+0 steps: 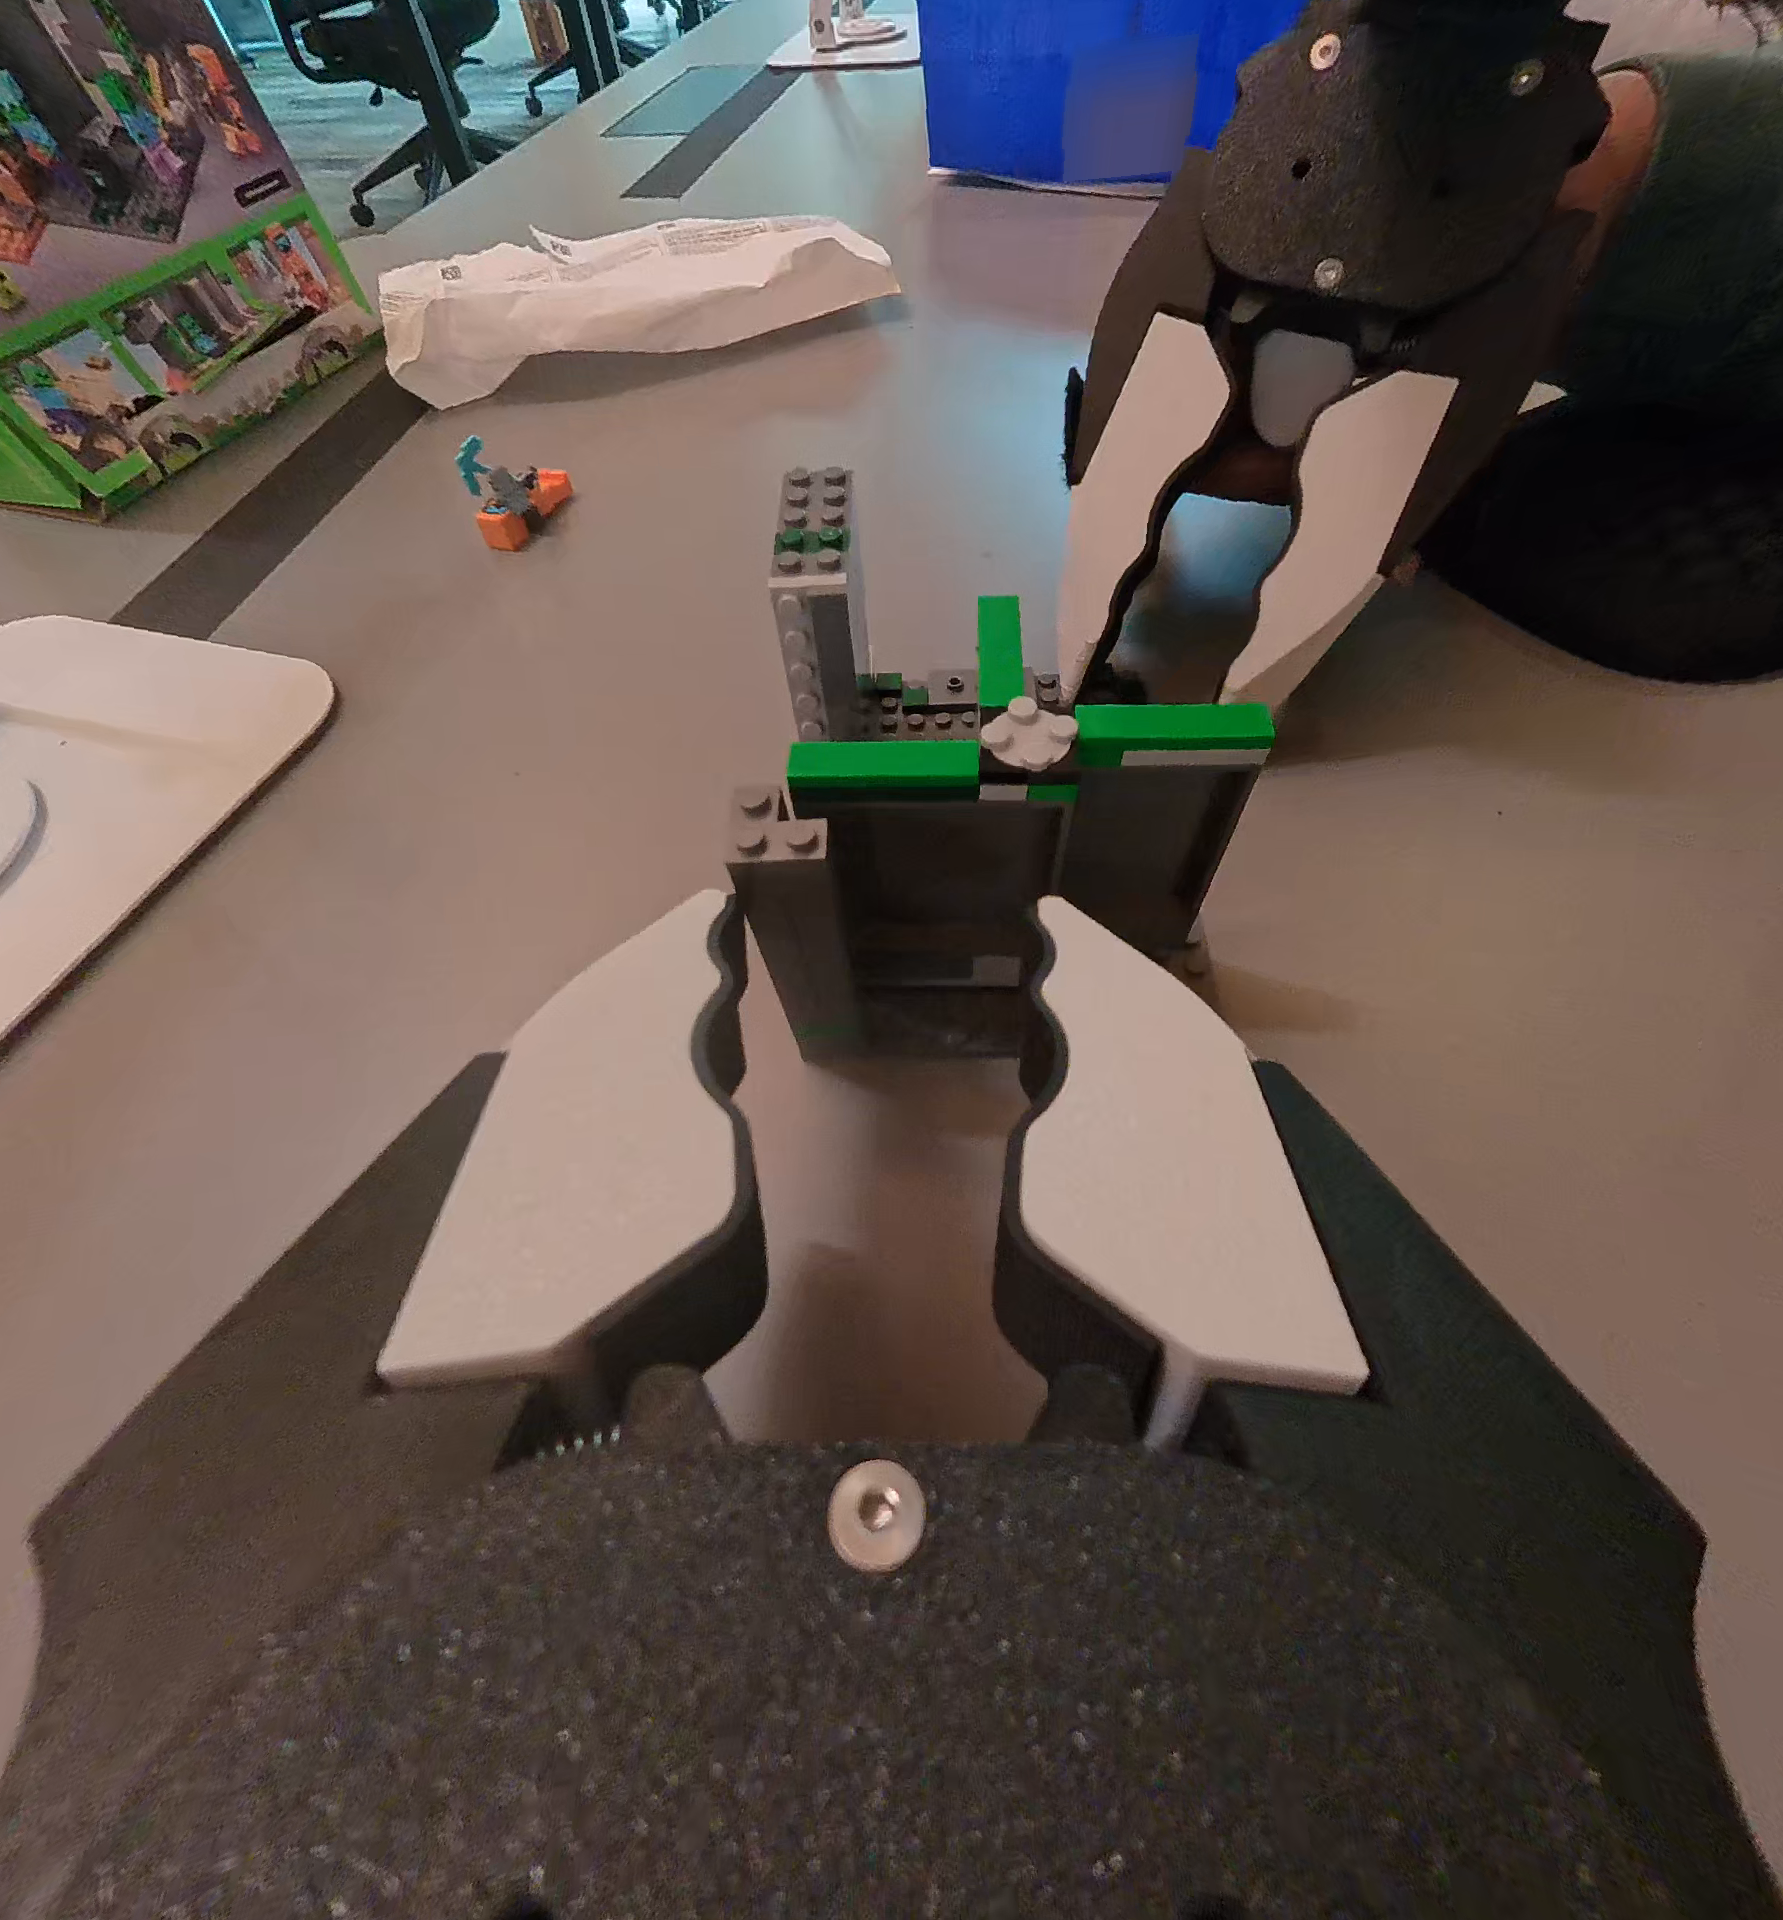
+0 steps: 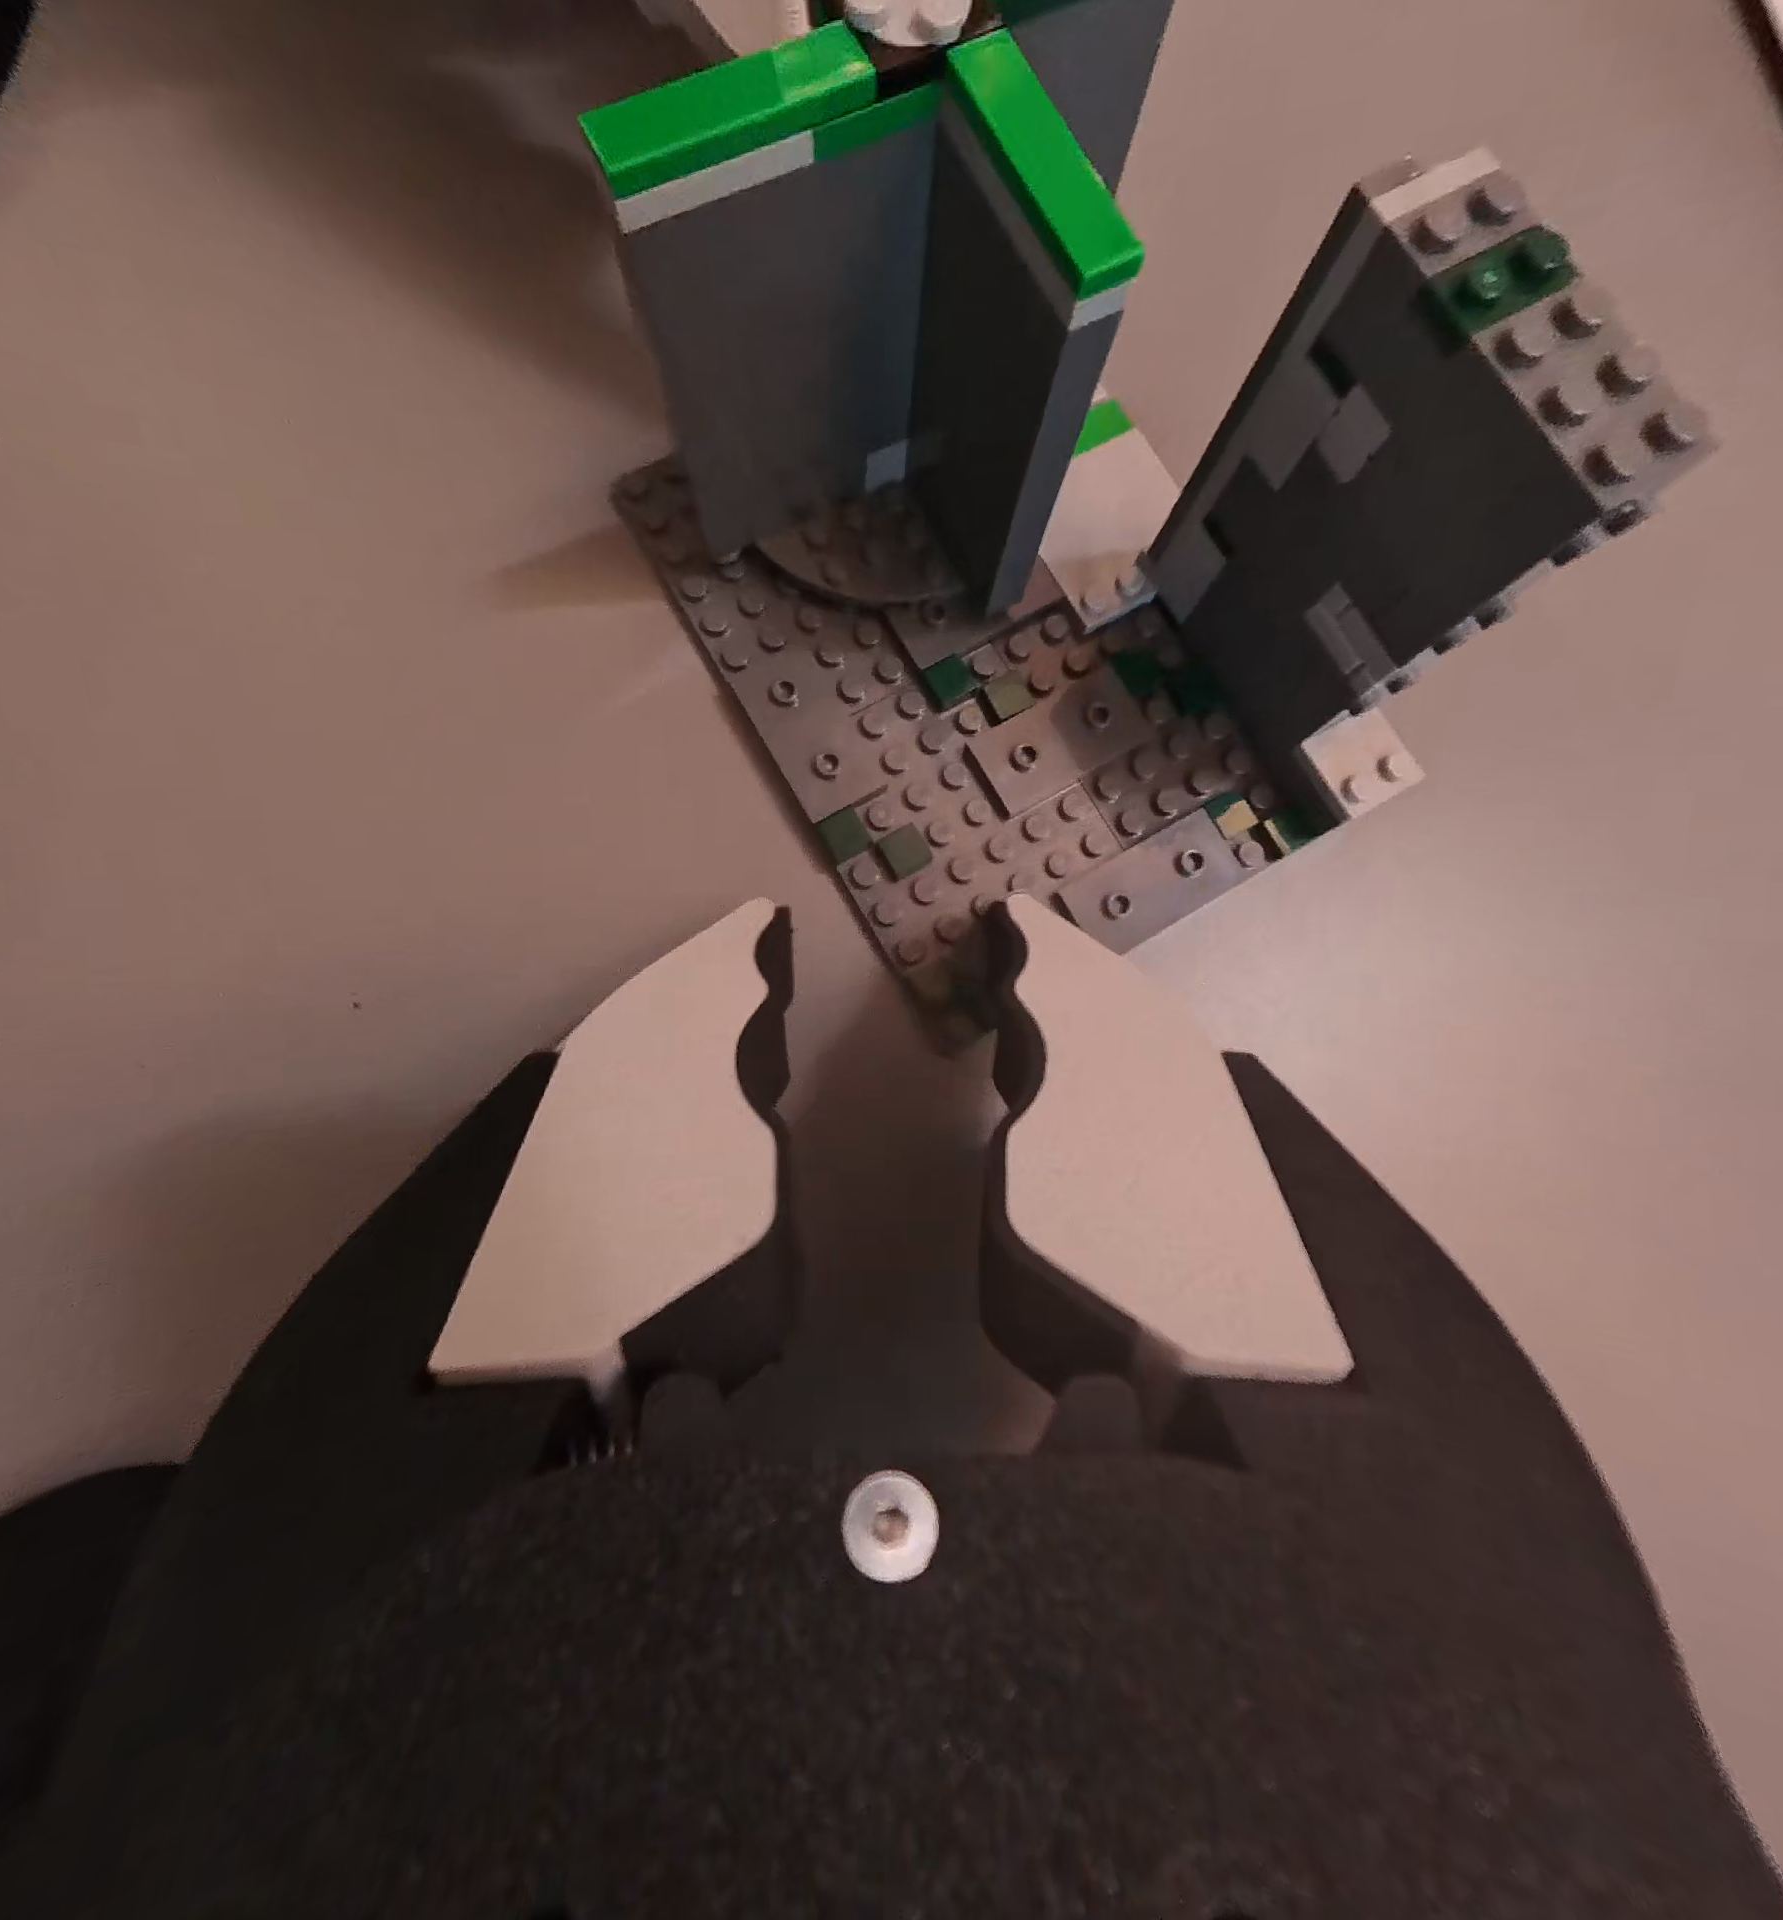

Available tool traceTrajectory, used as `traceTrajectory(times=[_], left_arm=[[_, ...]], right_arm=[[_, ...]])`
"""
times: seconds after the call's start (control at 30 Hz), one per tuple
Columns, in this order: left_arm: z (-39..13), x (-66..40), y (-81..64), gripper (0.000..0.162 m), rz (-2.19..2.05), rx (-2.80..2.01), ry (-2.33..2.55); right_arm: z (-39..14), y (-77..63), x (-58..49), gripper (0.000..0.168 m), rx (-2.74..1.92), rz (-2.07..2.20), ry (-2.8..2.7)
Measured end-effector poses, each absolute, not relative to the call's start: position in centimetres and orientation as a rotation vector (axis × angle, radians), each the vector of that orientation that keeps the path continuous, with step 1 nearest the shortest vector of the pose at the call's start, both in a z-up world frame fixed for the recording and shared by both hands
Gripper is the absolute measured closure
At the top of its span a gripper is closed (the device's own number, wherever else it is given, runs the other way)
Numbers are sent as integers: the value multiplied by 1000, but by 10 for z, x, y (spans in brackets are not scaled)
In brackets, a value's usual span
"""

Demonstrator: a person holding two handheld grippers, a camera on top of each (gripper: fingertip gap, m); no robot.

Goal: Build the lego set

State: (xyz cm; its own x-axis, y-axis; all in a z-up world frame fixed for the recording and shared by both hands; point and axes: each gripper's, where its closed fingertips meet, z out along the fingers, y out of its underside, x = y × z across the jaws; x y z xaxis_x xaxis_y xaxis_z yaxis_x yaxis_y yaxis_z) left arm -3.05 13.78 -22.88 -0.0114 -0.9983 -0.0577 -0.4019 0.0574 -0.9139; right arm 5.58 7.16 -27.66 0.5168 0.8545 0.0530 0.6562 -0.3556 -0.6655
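Observation:
The lego model (image 1: 949, 883) stands on the grey table: a grey studded baseplate (image 2: 866, 727), a cross of grey panels topped with green tiles (image 1: 887, 769) and a round grey piece (image 1: 1027, 732), and a tall grey wall (image 1: 814, 582) beside it, which also shows in the right wrist view (image 2: 1386, 499). My left gripper (image 1: 882, 914) has its tips against both sides of the near grey panel. My right gripper (image 2: 892, 920) is open and empty. One of its tips rests over the baseplate's near corner. It also shows in the left wrist view (image 1: 1157, 681), pointing down behind the cross.
A lego box (image 1: 108, 260) stands at the far left, with a crumpled white paper bag (image 1: 617, 291) beside it. A small orange and grey figure (image 1: 518, 499) lies on the table. A white stand base (image 1: 87, 748) is at left and a blue box (image 1: 1053, 94) at the back. A person's sleeve (image 1: 1718, 312) is at right. There is about 12 cm between the tips of the two grippers.

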Motion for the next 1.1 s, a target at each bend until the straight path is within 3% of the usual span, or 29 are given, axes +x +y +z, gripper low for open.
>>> traceTrajectory(times=[0.37,0.7,0.83,0.97,1.1], left_arm=[[-231,-40,128,118,-888,-1453,1557],[-232,-45,118,124,-879,-1430,1602],[-232,-45,114,124,-855,-1416,1619],[-232,-45,113,125,-843,-1415,1625],[-232,-44,112,126,-825,-1420,1634]], right_arm=[[-276,87,60,135,-2130,279,-1202],[-223,70,15,138,-2163,351,-1058],[-220,67,1,139,-2288,323,-957],[-220,64,1,151,-2335,191,-991],[-212,63,1,147,-2352,163,-993]])
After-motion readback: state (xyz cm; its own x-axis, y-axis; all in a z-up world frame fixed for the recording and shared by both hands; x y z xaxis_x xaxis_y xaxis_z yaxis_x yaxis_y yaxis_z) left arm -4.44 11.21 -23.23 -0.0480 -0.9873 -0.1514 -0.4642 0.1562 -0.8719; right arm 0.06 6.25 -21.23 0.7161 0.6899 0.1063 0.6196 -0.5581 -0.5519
